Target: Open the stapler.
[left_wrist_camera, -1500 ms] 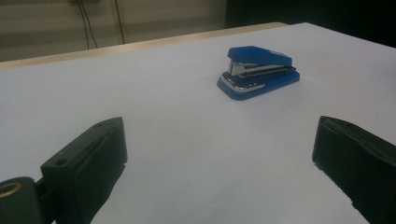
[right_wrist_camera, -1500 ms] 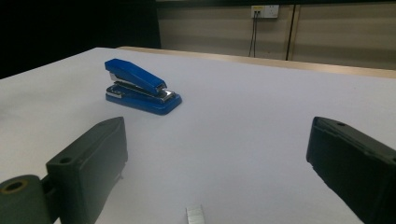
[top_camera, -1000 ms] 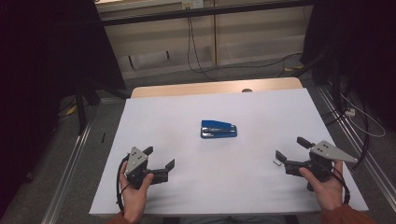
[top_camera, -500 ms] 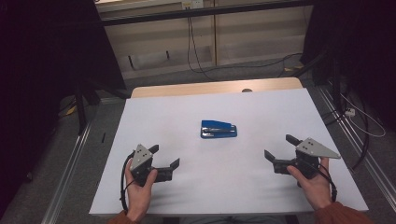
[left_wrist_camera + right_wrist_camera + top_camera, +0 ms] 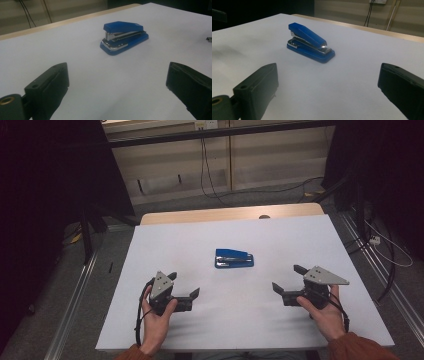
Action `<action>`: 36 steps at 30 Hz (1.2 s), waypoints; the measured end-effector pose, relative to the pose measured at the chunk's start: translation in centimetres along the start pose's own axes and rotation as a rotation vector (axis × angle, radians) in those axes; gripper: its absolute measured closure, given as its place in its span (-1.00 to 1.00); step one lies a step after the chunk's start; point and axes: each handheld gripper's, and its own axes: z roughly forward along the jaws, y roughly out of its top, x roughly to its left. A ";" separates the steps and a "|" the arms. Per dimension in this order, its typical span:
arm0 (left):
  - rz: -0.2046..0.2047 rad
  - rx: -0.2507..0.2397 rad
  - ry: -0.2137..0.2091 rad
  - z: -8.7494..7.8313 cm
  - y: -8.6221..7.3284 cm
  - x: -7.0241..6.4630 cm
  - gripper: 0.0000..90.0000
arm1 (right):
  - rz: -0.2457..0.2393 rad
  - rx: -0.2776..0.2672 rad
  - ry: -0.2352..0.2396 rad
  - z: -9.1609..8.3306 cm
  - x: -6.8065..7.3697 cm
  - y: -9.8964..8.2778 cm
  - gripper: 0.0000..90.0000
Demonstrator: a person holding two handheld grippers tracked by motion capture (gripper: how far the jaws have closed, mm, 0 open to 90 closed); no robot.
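Note:
A blue stapler [image 5: 234, 258] lies flat in the middle of the white-covered table [image 5: 165, 245], its long side running left to right. My left gripper [image 5: 184, 284] is held near the front left, open, jaws wide apart and pointing toward the stapler. My right gripper [image 5: 287, 278] is open at the front right, aimed at the stapler too. In the left gripper view the stapler [image 5: 123, 36] sits ahead of the open gripper [image 5: 117, 87], well beyond the tips. The right gripper view has the stapler [image 5: 310, 43] ahead and slightly left of the open gripper [image 5: 329, 85]. Neither gripper holds anything.
A strip of bare wood [image 5: 230, 214] shows along the table's far edge. Metal rails [image 5: 75, 295] run along both sides of the table. Cables [image 5: 205, 165] hang down the far wall and trail over the floor at the right [image 5: 385, 245].
Both grippers have moved inward toward the table's middle and a little forward, closing the distance to the stapler. The stapler has stayed put.

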 end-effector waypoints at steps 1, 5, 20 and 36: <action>-0.011 -0.001 0.002 0.3 0.1 0.1 -0.86 | 0.001 -0.003 -0.002 0.1 0.1 0.0 -0.94; -0.022 0.004 -0.009 1.1 0.4 -0.1 -0.86 | 0.008 0.003 -0.001 0.9 0.2 0.2 -0.93; 0.033 0.000 -0.061 3.9 1.6 -1.0 -0.88 | -0.044 0.020 0.039 2.7 1.9 0.7 -0.92; 0.021 0.012 -0.101 7.3 2.7 -0.2 -0.85 | -0.051 0.083 0.119 5.3 2.9 1.9 -0.80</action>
